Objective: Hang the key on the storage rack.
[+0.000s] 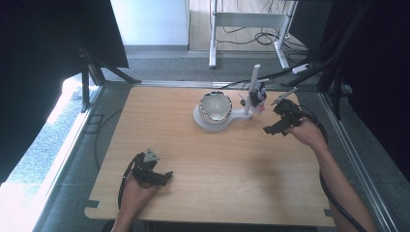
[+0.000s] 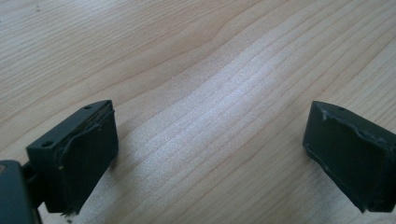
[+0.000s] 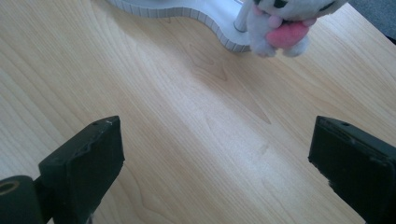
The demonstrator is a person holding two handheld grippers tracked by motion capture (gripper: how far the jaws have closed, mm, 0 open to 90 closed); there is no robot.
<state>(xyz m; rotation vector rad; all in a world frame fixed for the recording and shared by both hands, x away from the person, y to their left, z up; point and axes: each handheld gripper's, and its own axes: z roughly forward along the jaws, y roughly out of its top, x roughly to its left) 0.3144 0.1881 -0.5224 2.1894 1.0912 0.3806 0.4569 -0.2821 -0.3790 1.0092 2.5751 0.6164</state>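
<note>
A: Status on the right gripper [image 1: 276, 126]?

B: Jaws spread wide, nothing between them. It hovers over bare table [image 1: 217, 159], just right of the white stand [image 1: 238, 115].

A: What's it going for?

B: Looks like the small plush toy [image 3: 280, 25]: white, with a pink patch. In the right gripper view it sits at the foot of the stand's post [image 1: 252, 87], touching or just beside the base edge. I can't tell whether it hangs from the post or rests on the table.

A: Any contact yet?

B: None. The toy is ahead of the jaws, near but apart, and off to one side of their centre line.

A: Left gripper [image 1: 164, 177]?

B: Also released, jaws wide apart, empty. It's low over the near-left part of the table, well apart from the stand. The left gripper view has plain wood grain between the jaws.

A: The bowl [image 1: 215, 106]?

B: It sits on the round end of the stand, untouched. Contents are too small to read.

A: So progress?

B: My read: early. Approach underway, no grasp made. Left to do: line up on the toy, close, lift it off.
</note>
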